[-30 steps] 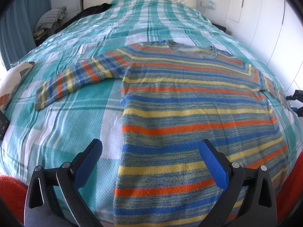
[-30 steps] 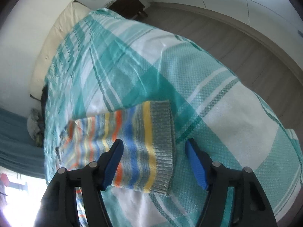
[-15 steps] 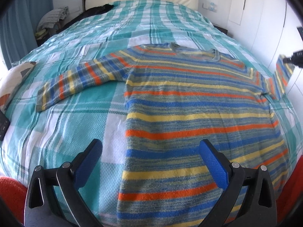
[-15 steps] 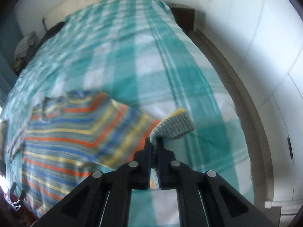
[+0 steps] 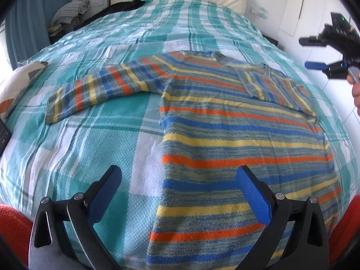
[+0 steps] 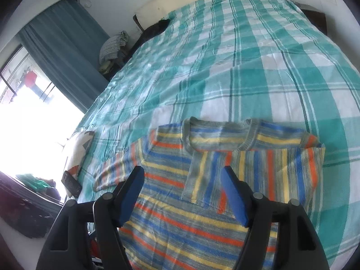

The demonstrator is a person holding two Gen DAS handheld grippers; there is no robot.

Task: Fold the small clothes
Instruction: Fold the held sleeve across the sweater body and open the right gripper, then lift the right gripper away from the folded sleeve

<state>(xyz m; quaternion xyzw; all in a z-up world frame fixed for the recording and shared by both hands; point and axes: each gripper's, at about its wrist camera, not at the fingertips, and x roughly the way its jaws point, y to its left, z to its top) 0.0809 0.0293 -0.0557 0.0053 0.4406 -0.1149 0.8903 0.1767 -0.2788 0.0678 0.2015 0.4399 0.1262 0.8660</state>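
A bed covered by a teal-and-white plaid blanket (image 5: 108, 135) fills my view, and a small striped sweater (image 5: 236, 135) in blue, yellow, orange and grey lies flat across its near half. One sleeve (image 5: 99, 92) stretches out straight over the blanket, while the other sleeve (image 6: 258, 168) lies folded in across the chest just below the neckline. My left gripper (image 5: 180, 193) hovers over the sweater's hem with its blue-padded jaws wide apart and empty, and my right gripper (image 6: 183, 191) hangs above the folded sleeve, its jaws opening with nothing between them.

Right hand-held gripper (image 6: 183, 193) opening, empty; left (image 5: 180, 193) wide.
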